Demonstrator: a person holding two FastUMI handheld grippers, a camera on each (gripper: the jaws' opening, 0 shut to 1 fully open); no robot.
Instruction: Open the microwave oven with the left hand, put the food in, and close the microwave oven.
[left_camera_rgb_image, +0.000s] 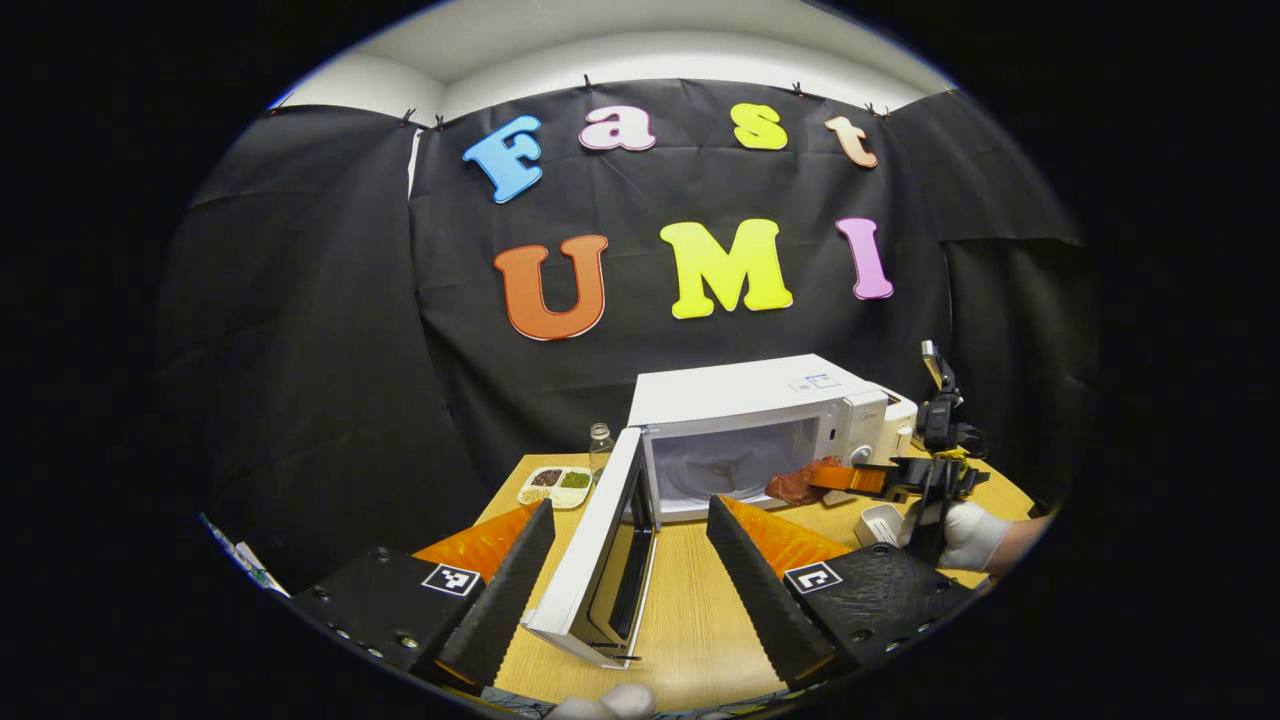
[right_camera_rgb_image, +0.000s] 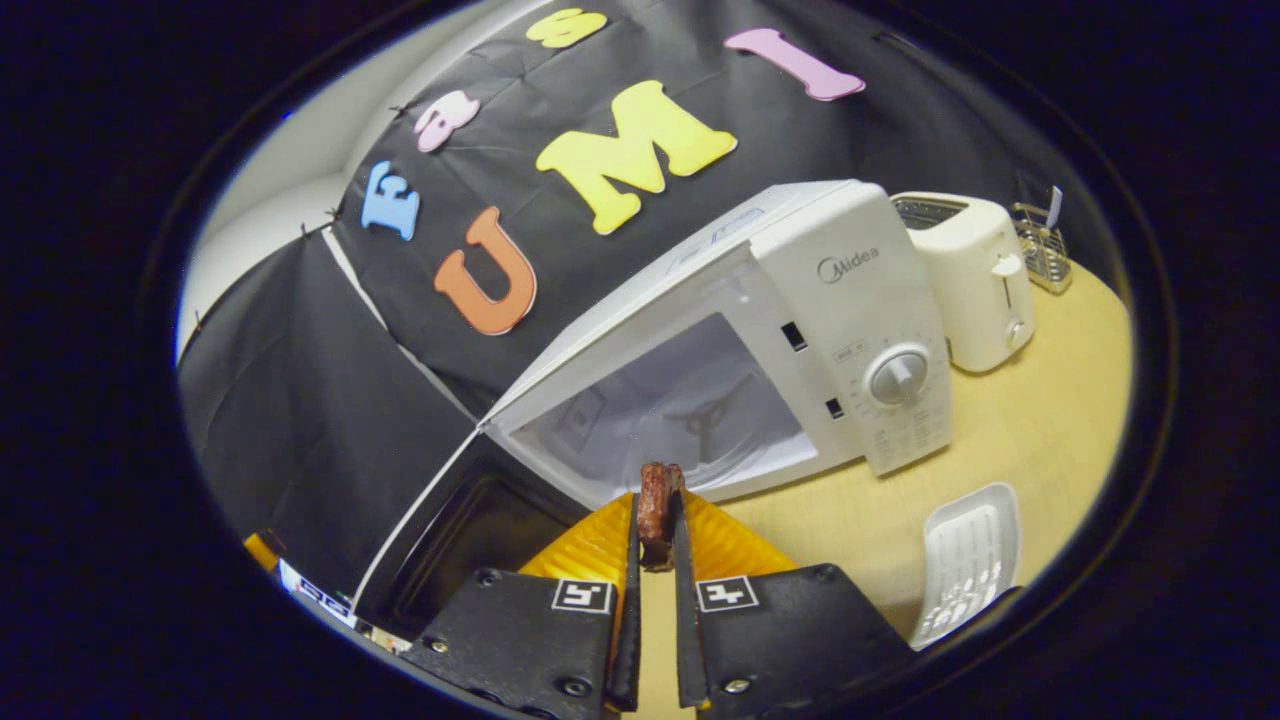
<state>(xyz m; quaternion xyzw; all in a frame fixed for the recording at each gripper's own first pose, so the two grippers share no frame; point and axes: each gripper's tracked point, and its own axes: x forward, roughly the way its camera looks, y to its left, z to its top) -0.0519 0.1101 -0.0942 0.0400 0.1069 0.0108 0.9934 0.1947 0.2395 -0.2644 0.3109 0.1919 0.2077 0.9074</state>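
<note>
Black cloth hangs behind a light wooden table (left_camera_rgb_image: 690, 610), and going left to right in the left gripper view you get a small divided dish (left_camera_rgb_image: 556, 485) of brown and green stuff near the table's far left edge, a clear little bottle (left_camera_rgb_image: 600, 442) just beside it, then the white microwave (left_camera_rgb_image: 745, 400) with its door (left_camera_rgb_image: 590, 545) swung wide open toward the camera. The left gripper (left_camera_rgb_image: 630, 560) is released, fingers spread apart on either side of that door's edge, not pressing on anything. Inside the microwave you can see the pale cavity and the turntable hub, no plate visible. Further right, a gloved hand (left_camera_rgb_image: 965, 535) holds the right gripper (right_camera_rgb_image: 655, 540), which is clenched on the food (right_camera_rgb_image: 655, 510), a flat reddish-brown slab that looks like a slice of cooked meat, kinda rough-edged. It's up in the air just in front of the microwave's opening, right side, not inside yet. In the right gripper view the slab is seen edge-on, pinched between both fingers. Right of the microwave sits a cream toaster (right_camera_rgb_image: 965, 280), touching or nearly so, a wire rack (right_camera_rgb_image: 1040, 245) behind it, and a white ribbed tray (right_camera_rgb_image: 965, 560) on the table nearer the camera.
</note>
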